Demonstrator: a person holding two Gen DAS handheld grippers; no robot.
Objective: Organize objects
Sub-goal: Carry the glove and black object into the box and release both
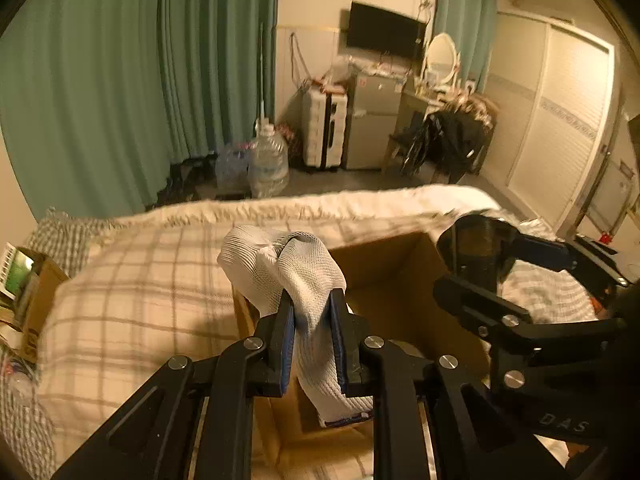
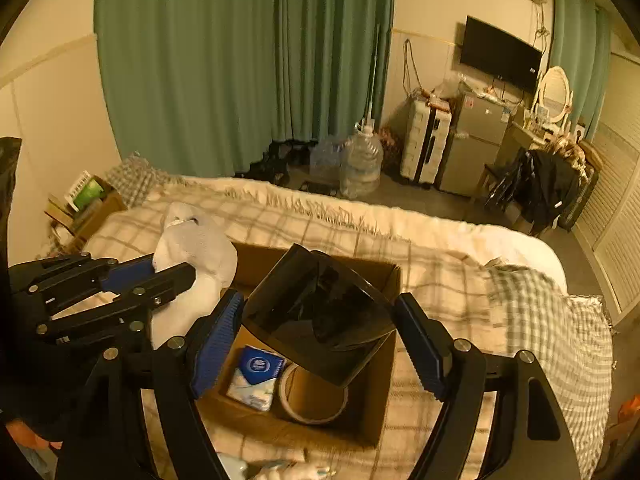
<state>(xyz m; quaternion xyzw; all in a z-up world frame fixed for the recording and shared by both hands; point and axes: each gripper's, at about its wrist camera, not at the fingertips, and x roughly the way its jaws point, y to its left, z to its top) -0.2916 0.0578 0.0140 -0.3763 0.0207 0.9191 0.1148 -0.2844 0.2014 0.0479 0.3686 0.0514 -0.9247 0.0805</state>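
Observation:
A brown cardboard box stands open on the plaid bed; it also shows in the left wrist view. My left gripper is shut on a white mesh sock and holds it over the box's left edge; both show in the right wrist view, the gripper and the sock. My right gripper holds dark sunglasses between its blue pads above the box, also seen in the left wrist view. Inside the box lie a blue tissue pack and a tape roll.
The bed carries a checked pillow at right. A small box of items sits at the bed's left. Water jugs, a suitcase, a small fridge and a chair with clothes stand on the floor beyond.

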